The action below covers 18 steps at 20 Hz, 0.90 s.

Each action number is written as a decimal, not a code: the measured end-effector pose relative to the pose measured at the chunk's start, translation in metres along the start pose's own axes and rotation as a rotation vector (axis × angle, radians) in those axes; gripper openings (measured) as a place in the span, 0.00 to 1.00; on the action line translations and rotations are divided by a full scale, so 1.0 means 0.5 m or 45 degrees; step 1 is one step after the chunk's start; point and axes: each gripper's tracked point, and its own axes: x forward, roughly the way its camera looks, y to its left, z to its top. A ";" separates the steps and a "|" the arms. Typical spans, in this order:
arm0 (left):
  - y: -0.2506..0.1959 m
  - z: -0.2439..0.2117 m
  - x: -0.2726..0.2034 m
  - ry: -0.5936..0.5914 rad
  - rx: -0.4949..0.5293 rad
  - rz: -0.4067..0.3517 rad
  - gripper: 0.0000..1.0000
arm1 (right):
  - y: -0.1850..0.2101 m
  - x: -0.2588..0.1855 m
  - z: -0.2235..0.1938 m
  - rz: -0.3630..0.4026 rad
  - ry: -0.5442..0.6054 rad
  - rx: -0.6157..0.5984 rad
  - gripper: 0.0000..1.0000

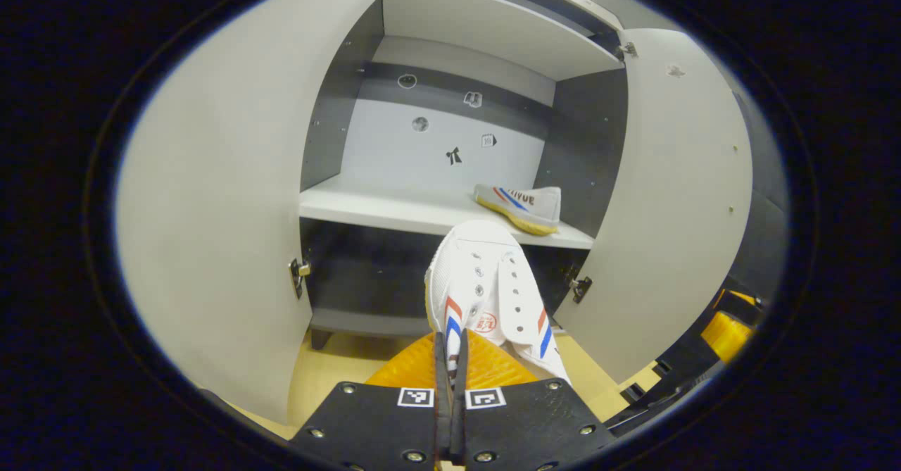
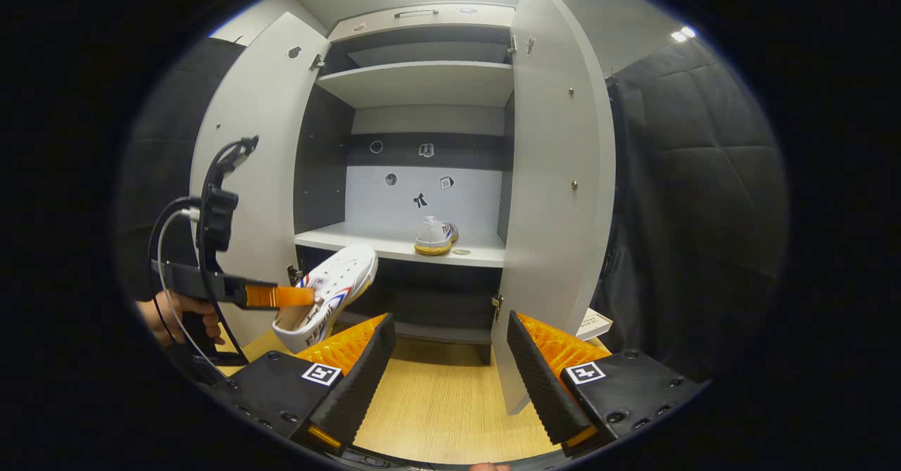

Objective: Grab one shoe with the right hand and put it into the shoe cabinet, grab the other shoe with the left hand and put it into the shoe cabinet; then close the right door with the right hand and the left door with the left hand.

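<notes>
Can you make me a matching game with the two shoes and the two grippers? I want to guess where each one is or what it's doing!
Things:
1. first shoe
2. second shoe
3. left gripper
4. right gripper

States:
A. open, holding nothing
B. resting on the cabinet shelf
C. shut on a shoe
D. held up in front of the open cabinet

Pairs: 1-B, 2-D, 3-C, 4-A

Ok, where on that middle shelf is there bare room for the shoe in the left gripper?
The middle shelf is bare from its left wall across to the first shoe, which crowds the right end. The held shoe fits left of it.
</notes>
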 end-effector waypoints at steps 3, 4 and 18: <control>0.002 -0.001 0.002 -0.056 0.010 0.011 0.01 | -0.007 -0.008 -0.004 -0.003 -0.003 0.012 1.00; 0.000 0.001 -0.001 -0.071 0.005 0.016 0.01 | -0.011 -0.011 -0.005 -0.008 -0.003 0.015 0.99; 0.006 0.015 -0.005 -0.216 0.019 0.092 0.01 | -0.094 -0.033 -0.043 -0.146 0.048 0.054 1.00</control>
